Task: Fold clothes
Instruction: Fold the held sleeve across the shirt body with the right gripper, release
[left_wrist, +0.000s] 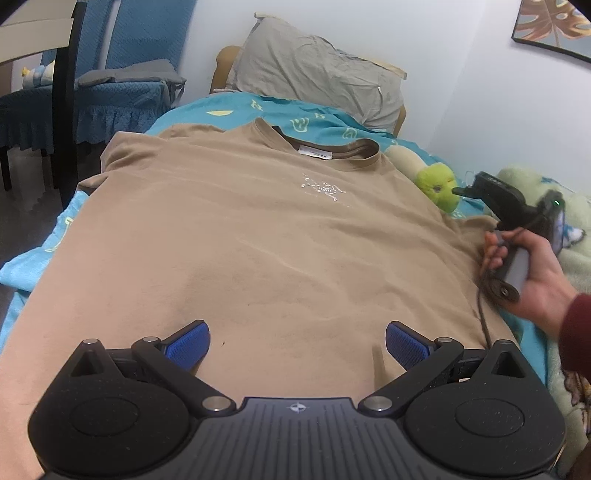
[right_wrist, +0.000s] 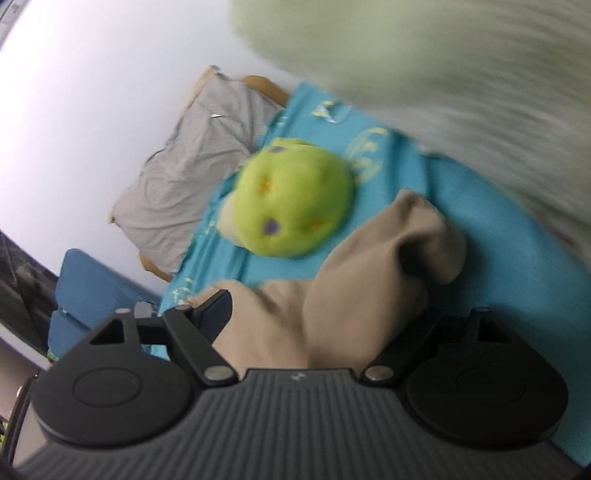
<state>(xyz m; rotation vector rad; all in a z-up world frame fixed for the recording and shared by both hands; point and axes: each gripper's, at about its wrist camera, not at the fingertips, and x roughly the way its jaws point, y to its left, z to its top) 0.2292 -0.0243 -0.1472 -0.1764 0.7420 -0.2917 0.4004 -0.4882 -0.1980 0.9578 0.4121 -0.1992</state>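
Observation:
A tan T-shirt (left_wrist: 240, 236) lies flat, front up, on the bed, collar at the far end. My left gripper (left_wrist: 297, 341) is open just above the shirt's near hem, blue pads spread wide, nothing between them. My right gripper (left_wrist: 461, 192), held in a hand, is at the shirt's right sleeve. In the right wrist view the jaws stand wide apart around the bunched tan sleeve (right_wrist: 388, 251), which fills the gap; the right finger is hidden under the fabric. This view is blurred.
A green plush toy (left_wrist: 437, 186) lies right of the collar, also in the right wrist view (right_wrist: 295, 206). A grey pillow (left_wrist: 317, 77) is at the headboard. A pale green blanket (left_wrist: 532, 184) lies right. Blue chairs (left_wrist: 122, 85) stand left of the bed.

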